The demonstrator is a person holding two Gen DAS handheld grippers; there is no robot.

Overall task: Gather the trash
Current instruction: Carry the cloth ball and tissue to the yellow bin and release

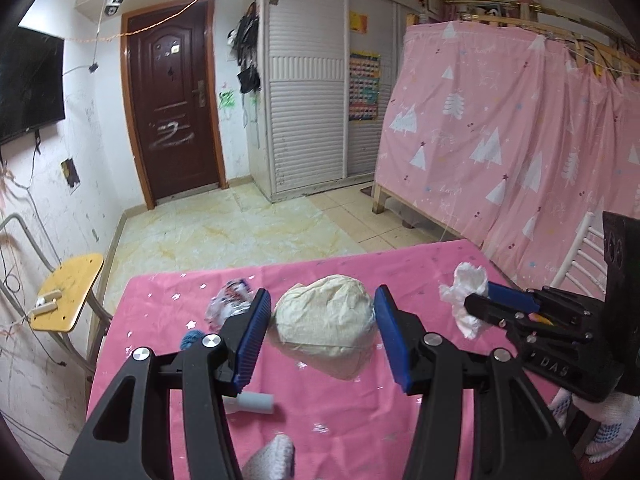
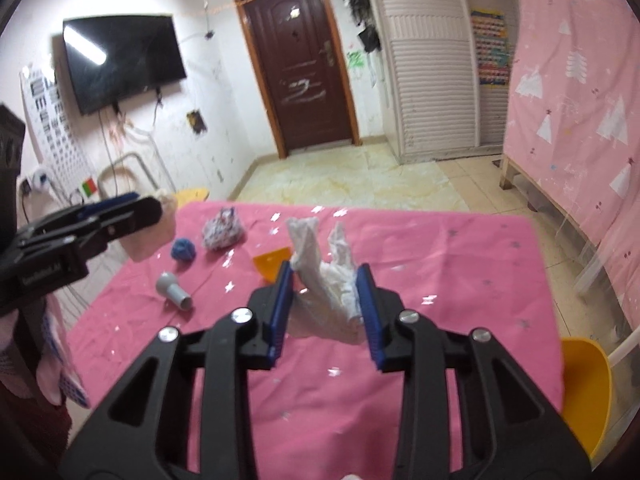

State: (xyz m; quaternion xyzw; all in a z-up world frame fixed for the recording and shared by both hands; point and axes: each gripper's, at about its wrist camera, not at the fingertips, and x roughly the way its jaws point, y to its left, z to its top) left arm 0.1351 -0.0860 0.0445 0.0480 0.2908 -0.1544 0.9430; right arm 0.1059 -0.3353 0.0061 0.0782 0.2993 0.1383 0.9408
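Note:
Above the pink tablecloth (image 1: pixel 328 412), my left gripper (image 1: pixel 322 322) is shut on a cream crumpled paper ball (image 1: pixel 326 324), which fills the gap between its blue pads. The right wrist view shows that same ball (image 2: pixel 154 232) at the far left, in the left gripper (image 2: pixel 136 212). My right gripper (image 2: pixel 325 292) is shut on a white crumpled tissue (image 2: pixel 328 280), lifted off the cloth. In the left wrist view the tissue (image 1: pixel 466 300) hangs from the right gripper (image 1: pixel 480 300).
On the cloth lie a printed crumpled wrapper (image 2: pixel 223 229), a blue yarn wad (image 2: pixel 184 250), a grey tube piece (image 2: pixel 173 287) and an orange plastic piece (image 2: pixel 274 266). A yellow chair (image 1: pixel 66 292) stands left of the table, another yellow seat (image 2: pixel 586 392) at its right.

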